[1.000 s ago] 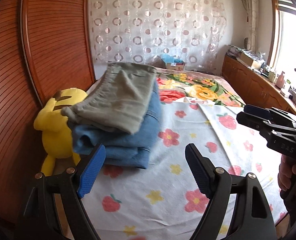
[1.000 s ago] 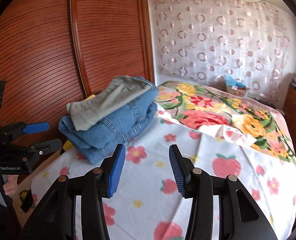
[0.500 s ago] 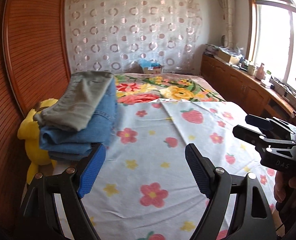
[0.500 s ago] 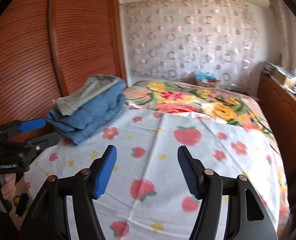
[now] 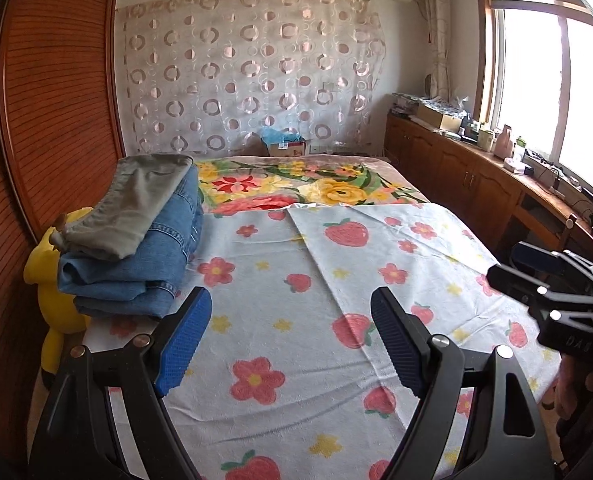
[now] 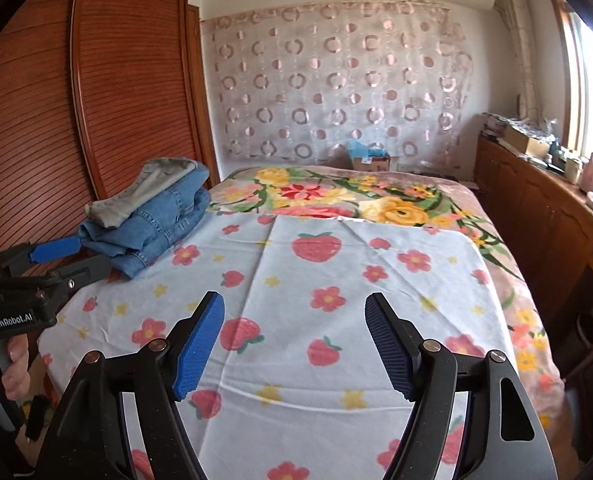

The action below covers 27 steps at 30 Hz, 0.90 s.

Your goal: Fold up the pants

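Note:
Folded grey-green pants [image 5: 144, 208] lie on top of folded blue jeans [image 5: 136, 276] in a stack at the left side of the bed, also seen as pants [image 6: 156, 184] on jeans [image 6: 156, 228] in the right wrist view. My left gripper [image 5: 290, 340] is open over the strawberry sheet [image 5: 336, 264], just right of the stack, with nothing between its fingers. My right gripper [image 6: 294, 344] hovers over the sheet's middle, its jaws opening and empty. Each gripper shows in the other's view: the right gripper [image 5: 510, 262] at the right edge, the left gripper [image 6: 92, 254] beside the jeans.
A yellow plush toy [image 5: 52, 304] is wedged between the bed and the slatted wooden wardrobe [image 5: 36, 120]. A floral blanket [image 5: 316, 188] covers the bed's far half, with a small box [image 5: 284, 146] behind it. Low wooden cabinets [image 5: 476, 184] with clutter run along the right under the window.
Both views have swung right and back from the stack, which now sits further left and smaller. The right gripper's jaws have spread wider. The left jaws kept their width.

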Motion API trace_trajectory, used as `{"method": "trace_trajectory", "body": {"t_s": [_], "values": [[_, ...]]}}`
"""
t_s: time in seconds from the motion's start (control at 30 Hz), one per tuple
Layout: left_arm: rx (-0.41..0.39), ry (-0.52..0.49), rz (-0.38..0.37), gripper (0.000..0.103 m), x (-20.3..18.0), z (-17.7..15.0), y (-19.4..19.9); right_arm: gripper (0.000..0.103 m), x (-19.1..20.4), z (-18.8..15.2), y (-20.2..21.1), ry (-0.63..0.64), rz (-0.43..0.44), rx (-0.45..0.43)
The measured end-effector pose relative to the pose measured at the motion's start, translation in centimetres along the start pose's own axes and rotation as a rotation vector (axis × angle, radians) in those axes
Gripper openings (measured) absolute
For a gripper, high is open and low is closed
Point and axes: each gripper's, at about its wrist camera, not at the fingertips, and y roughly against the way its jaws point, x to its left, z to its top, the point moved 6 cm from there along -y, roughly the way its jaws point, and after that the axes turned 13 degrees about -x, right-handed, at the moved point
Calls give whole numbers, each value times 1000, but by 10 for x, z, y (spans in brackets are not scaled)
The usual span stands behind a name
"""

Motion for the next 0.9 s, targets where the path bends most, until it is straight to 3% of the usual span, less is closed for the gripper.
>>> {"method": "trace_trajectory", "body": {"t_s": [0.53,0.9], "values": [[-109,-53,5,83,-19,29,55,75,13,2,71,-31,-57,-128],[-141,-41,23,83,-13,33,69,75,10,-7,73,-14,-59,-157]]}}
